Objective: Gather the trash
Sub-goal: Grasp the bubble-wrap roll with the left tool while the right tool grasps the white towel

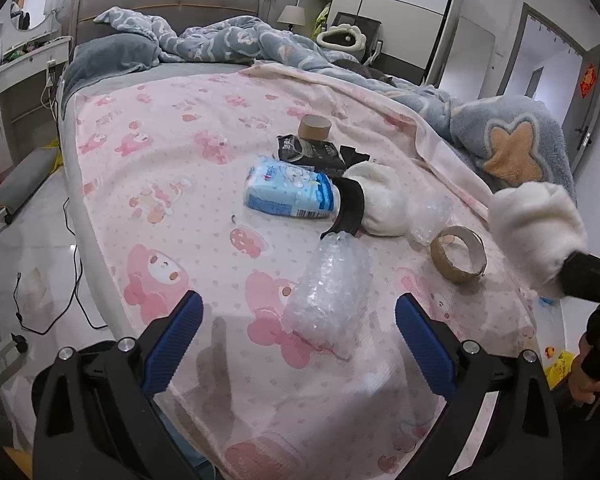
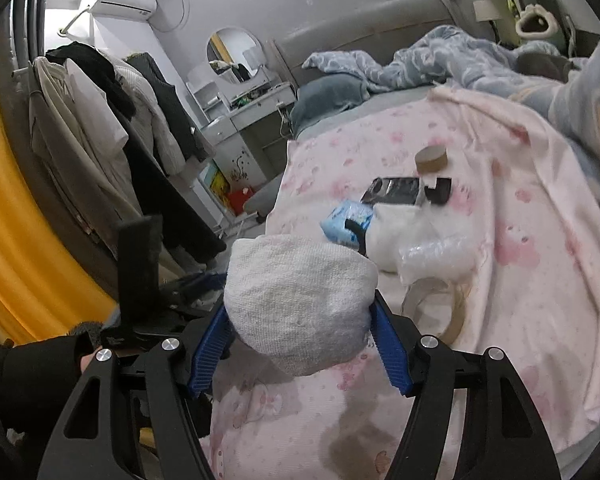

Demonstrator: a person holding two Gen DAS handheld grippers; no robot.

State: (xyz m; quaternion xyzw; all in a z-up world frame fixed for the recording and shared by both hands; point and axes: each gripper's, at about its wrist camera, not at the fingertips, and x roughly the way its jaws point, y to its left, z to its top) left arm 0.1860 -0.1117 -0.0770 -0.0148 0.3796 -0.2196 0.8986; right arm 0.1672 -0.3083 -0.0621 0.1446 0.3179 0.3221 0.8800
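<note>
Our right gripper (image 2: pixel 300 344) clamps a white fluffy bundle (image 2: pixel 296 300) above the bed (image 1: pixel 180 184). Our left gripper (image 1: pixel 298 338) hangs wide open, empty, over the bubble wrap (image 1: pixel 330 292) on the pink sheet.

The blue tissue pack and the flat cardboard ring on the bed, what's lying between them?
In the left wrist view, a white fluffy slipper with a black strap and crumpled clear plastic lie between the blue tissue pack and the cardboard ring.

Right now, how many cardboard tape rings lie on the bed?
2: a small ring at the far end behind the black packet, a wide ring near the right edge. Others may be hidden.
</note>
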